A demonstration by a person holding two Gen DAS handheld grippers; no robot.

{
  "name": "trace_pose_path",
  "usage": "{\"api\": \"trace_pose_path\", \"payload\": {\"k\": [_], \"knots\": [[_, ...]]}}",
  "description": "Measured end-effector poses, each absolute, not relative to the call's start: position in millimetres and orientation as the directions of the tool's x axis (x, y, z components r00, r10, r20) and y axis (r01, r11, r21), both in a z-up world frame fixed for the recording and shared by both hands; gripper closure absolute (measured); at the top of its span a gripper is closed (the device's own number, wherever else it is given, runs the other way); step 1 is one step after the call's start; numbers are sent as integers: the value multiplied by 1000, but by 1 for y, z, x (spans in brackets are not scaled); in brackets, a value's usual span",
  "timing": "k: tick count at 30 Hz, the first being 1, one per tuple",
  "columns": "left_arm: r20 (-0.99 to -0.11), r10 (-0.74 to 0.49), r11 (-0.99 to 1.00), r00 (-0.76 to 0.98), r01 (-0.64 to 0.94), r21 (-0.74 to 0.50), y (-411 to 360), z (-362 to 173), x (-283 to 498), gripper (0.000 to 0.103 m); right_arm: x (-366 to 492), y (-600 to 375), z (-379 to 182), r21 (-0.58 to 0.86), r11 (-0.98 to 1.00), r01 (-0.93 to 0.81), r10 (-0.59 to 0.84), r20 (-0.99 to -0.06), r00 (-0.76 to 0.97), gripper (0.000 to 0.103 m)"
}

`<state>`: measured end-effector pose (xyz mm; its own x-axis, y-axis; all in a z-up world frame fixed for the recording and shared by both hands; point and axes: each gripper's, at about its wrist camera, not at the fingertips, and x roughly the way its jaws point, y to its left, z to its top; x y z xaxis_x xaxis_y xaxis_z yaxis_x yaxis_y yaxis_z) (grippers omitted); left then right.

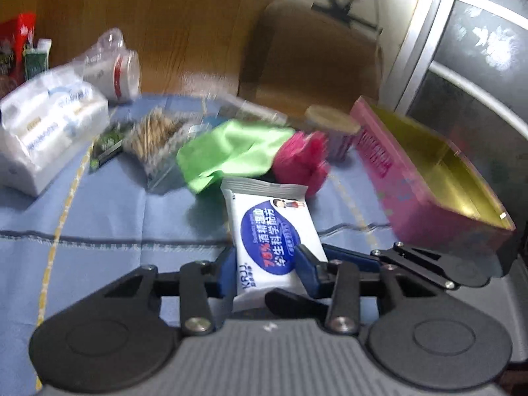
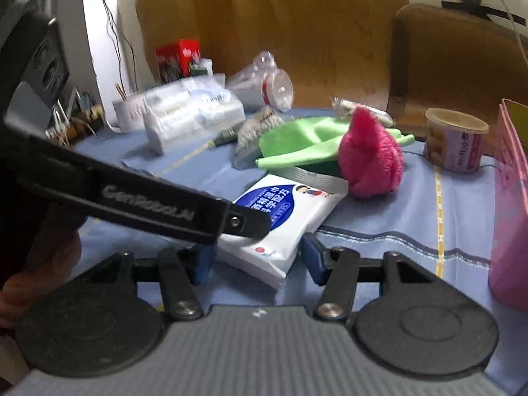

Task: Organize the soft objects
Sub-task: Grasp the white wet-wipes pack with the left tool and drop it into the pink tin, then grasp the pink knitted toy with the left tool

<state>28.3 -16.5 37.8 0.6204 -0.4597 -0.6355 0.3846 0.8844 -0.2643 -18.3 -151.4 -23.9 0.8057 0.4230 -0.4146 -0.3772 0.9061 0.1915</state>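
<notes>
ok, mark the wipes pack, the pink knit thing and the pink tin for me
wipes pack (image 1: pixel 270 231), left wrist view, on the blue oval label.
pink knit thing (image 2: pixel 373 161), right wrist view, middle of its knitted body.
pink tin (image 1: pixel 425 178), left wrist view, on its pink outer side wall.

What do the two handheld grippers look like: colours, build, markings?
Both match: the left gripper and right gripper have blue jaws on black linkage bars with silver pivot screws, round black discs each side, and a grey ribbed body. The right wrist view shows pale lettering along the left gripper's black side bar.
</notes>
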Motion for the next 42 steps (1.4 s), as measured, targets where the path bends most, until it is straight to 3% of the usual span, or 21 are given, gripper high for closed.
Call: {"api": "trace_pose_path", "payload": {"k": [4,9,15,23,28,33,37,42], "knots": [[-565,-507,856,650,454,-246,-40,71,21,65,-44,-158,-6,128,924,-360,382,-283,880,44],[-522,-573,801,632,566,-195,-104,88,35,64,-62,-189,4,70,976,-207,216,-149,965,44],[-514,-662,707,545,681,-189,-190,82,57,64,-67,-255,4,147,989,1,20,-136,990,44],[-563,-666,679,489,710,-186,-249,56,63,61,-53,-311,-12,184,964,190,-153,-198,968,43],[-518,-677,690,523,695,-200,-219,65,54,61,-55,-315,-15,188,965,183,-147,-189,971,40],[-450,-656,749,606,595,-291,-133,74,49,60,-68,-290,-7,159,982,102,-82,-126,989,42],[-497,-533,846,685,417,-332,-58,58,51,62,-53,-252,4,84,994,-70,81,-133,988,53],[-546,-461,870,700,237,-432,12,37,51,62,-8,-205,8,49,978,-205,211,-220,953,52]]}}
